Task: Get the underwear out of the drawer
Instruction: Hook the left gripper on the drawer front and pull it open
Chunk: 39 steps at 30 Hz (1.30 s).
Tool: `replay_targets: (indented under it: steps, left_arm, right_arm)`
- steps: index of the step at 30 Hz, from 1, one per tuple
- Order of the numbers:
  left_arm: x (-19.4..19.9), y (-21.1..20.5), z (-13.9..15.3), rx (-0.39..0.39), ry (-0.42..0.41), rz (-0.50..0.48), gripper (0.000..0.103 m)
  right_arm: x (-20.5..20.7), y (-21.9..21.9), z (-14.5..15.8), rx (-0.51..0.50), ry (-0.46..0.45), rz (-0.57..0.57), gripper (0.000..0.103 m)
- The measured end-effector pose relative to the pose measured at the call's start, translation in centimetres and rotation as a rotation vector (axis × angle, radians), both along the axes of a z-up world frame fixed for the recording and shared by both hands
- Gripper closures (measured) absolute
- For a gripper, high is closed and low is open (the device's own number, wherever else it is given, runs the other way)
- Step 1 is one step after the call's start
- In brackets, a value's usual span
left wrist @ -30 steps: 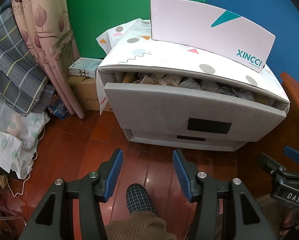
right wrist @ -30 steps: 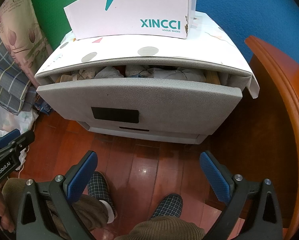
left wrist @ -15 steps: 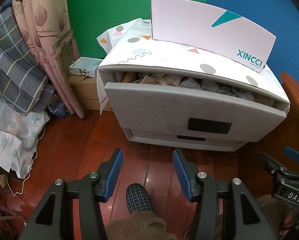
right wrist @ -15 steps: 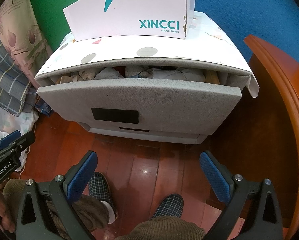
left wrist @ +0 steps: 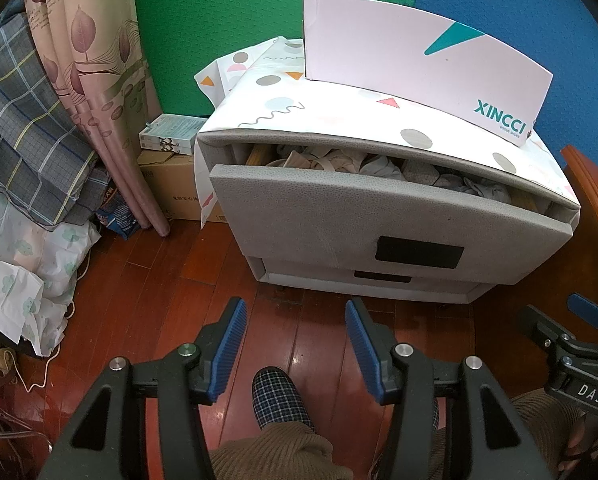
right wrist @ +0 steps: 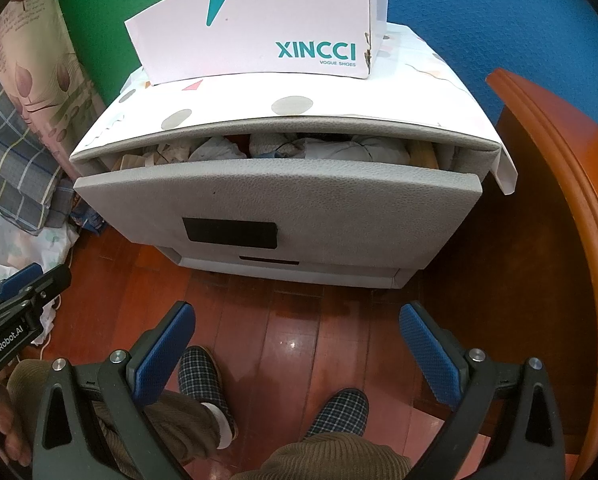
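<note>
Both grippers' fingers (left wrist: pixel 369 354) (right wrist: pixel 429 346) gape empty (right wider) before the half-open drawer (right wrist: pixel 277 208) of underwear (left wrist: pixel 339 162).

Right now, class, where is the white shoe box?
In both wrist views the shoe box stands on the patterned cover atop the grey cabinet, above its part-open top drawer.

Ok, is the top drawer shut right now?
No, the top drawer stands pulled partway out of the cabinet, and crumpled clothes show in the gap behind its front.
</note>
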<state>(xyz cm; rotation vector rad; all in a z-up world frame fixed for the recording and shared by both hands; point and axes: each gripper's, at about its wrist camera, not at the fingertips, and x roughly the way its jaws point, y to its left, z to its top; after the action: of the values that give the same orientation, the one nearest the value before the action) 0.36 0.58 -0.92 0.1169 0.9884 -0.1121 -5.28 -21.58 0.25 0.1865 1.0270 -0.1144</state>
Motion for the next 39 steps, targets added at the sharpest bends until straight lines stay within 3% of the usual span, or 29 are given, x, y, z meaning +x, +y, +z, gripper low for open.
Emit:
replay_targets:
  steps: [14, 19, 26, 31, 39]
  left_arm:
    - [0.3, 0.7, 0.1, -0.056, 0.019, 0.011, 0.05]
    - [1.4, 2.0, 1.0, -0.187, 0.029, 0.025, 0.05]
    - [6.5, 4.3, 0.1, -0.454, 0.143, 0.145, 0.05]
    - [9.5, 4.5, -0.9, -0.544, 0.176, 0.196, 0.034]
    - [12.6, 4.6, -3.4, -0.618, 0.248, 0.292, 0.03]
  right_arm:
    - [-0.1, -0.3, 0.0, 0.014, -0.008, -0.007, 0.002]
    - [-0.2, -0.5, 0.0, 0.023, -0.015, -0.011, 0.002]
    - [-0.3, -1.2, 0.0, 0.051, -0.023, -0.024, 0.002]
    - [-0.3, -1.6, -0.1, 0.067, -0.02, -0.027, 0.002]
    - [-0.4, -2.5, -0.4, 0.101, -0.02, -0.04, 0.002]
